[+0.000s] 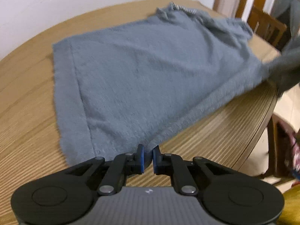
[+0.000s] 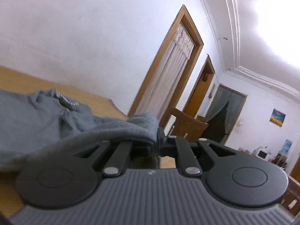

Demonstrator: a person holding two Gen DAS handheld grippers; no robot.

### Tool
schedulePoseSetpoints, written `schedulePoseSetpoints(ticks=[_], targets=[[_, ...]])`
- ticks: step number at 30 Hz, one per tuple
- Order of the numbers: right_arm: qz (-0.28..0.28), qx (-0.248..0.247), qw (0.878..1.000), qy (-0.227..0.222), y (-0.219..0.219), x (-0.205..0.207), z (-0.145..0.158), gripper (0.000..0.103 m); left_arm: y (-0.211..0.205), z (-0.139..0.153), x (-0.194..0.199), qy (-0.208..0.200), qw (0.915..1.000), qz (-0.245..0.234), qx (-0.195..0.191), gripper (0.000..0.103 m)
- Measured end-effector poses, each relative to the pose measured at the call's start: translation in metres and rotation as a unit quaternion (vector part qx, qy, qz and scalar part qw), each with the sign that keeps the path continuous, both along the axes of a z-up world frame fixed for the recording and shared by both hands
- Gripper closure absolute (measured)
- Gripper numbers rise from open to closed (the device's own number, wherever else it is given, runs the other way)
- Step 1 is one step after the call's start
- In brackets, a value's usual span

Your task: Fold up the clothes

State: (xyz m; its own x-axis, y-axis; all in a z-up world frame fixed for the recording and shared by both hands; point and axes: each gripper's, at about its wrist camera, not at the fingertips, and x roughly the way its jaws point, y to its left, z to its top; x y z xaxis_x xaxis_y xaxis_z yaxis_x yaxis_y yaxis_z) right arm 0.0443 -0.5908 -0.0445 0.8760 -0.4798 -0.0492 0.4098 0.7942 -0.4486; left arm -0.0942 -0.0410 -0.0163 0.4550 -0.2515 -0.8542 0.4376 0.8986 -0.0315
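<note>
Left tool (image 1: 148, 154) pinched on the near corner of the grey garment (image 1: 142, 71), spread over the wooden desk (image 1: 28, 116). Right tool (image 2: 156, 140) clamped on another corner (image 2: 144, 125), raised off the desk, cloth draped over one finger.

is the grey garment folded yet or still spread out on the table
Mostly spread. The grey garment lies flat across the wooden table, with the left gripper and right gripper each pinching a corner, the right one lifted.
</note>
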Motion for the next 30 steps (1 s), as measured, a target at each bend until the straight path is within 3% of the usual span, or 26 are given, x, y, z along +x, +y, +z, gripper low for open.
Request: schedulePoseSetpoints(ticks=[3,7,10,13,16,19,23,24,26,28,30], targets=[[0.001,-0.023,1.000,-0.004,0.007,0.003,0.005,0.093,0.004,0.020,0.015,0.009,0.9996,0.023,-0.018,0.093],[0.025,-0.063,0.997,-0.041,0.031,0.031,0.028,0.092,0.008,0.035,0.055,0.014,0.9982,0.050,-0.030,0.093],[0.069,-0.113,0.989,-0.063,0.046,0.077,0.030,0.092,0.005,0.035,0.092,0.010,0.9975,0.069,-0.015,0.091],[0.125,-0.130,0.982,-0.054,0.060,0.134,0.024,0.092,0.000,0.024,0.131,0.007,0.9957,0.092,0.002,0.088],[0.174,-0.146,0.974,-0.018,0.075,0.202,0.006,0.092,-0.010,0.006,0.170,0.016,0.9932,0.114,0.019,0.085],[0.214,-0.169,0.960,0.063,0.088,0.273,-0.031,0.090,-0.019,-0.017,0.201,0.021,0.9903,0.133,0.033,0.082],[0.252,-0.178,0.923,0.231,0.102,0.351,-0.088,0.061,-0.021,-0.036,0.217,0.038,0.9837,0.170,0.044,0.073],[0.259,-0.181,0.911,0.264,0.104,0.362,-0.099,0.061,-0.019,-0.035,0.215,0.037,0.9836,0.171,0.045,0.070],[0.278,-0.190,0.896,0.291,0.107,0.369,-0.105,0.061,-0.014,-0.029,0.210,0.031,0.9834,0.170,0.054,0.060],[0.284,-0.197,0.893,0.290,0.107,0.367,-0.099,0.054,-0.006,-0.018,0.200,0.022,0.9822,0.176,0.063,0.051],[0.284,-0.199,0.894,0.285,0.104,0.359,-0.087,0.041,0.005,0.000,0.187,0.012,0.9796,0.188,0.070,0.044]])
